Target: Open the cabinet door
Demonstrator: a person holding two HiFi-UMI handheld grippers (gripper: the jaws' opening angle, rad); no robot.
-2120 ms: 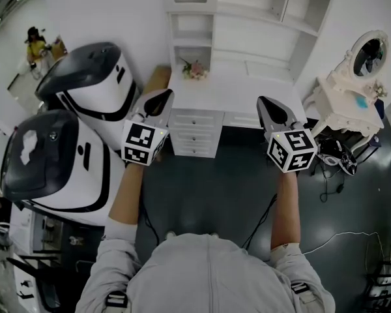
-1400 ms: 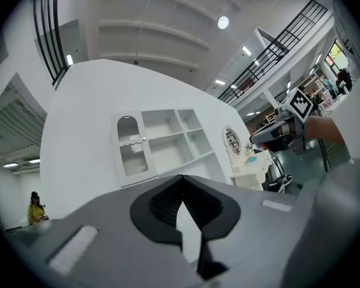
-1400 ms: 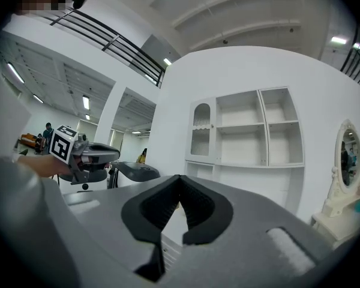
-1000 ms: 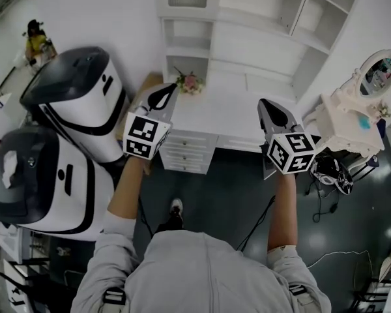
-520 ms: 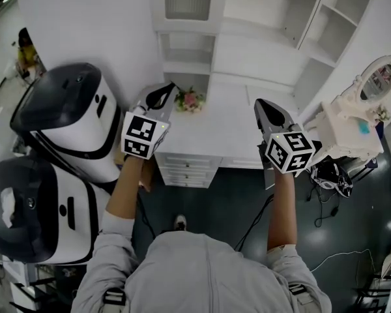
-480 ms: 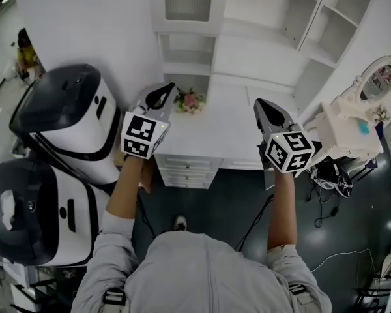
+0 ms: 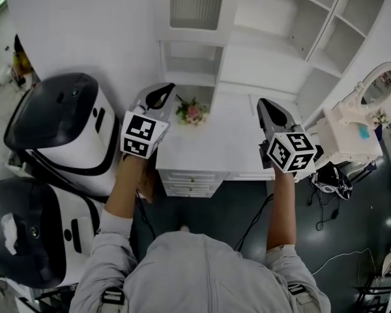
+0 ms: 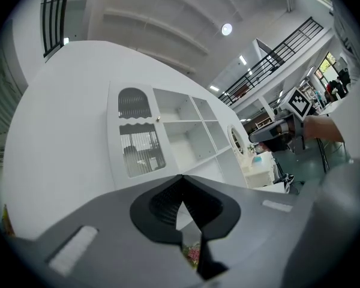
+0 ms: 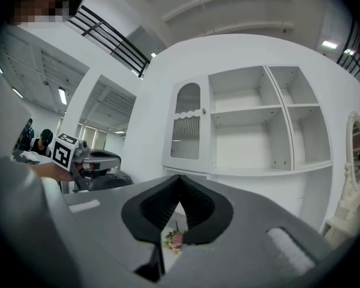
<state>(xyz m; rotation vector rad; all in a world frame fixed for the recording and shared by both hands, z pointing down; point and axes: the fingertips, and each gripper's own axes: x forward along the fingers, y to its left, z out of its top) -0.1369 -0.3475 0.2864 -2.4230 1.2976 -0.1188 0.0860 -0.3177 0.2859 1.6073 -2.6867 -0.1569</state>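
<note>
Overhead, left gripper [image 7: 161, 91] and right gripper [image 7: 264, 103] both hold jaws together, empty, above a white desk [image 7: 231, 142] — the slatted cabinet door [image 7: 197, 4] sits closed ahead of the left one, dark floor [image 7: 234, 201] behind them

"How did the person hold the arms?"

"Both reached forward, side by side and well apart, forearms [image 7: 124, 189] bare. The left gripper [image 7: 164, 89] and right gripper [image 7: 263, 103] pointed away from the body, about level."

"And the jaws?"

"Pressed together on both grippers, tip against tip, with nothing gripped between them."
</note>
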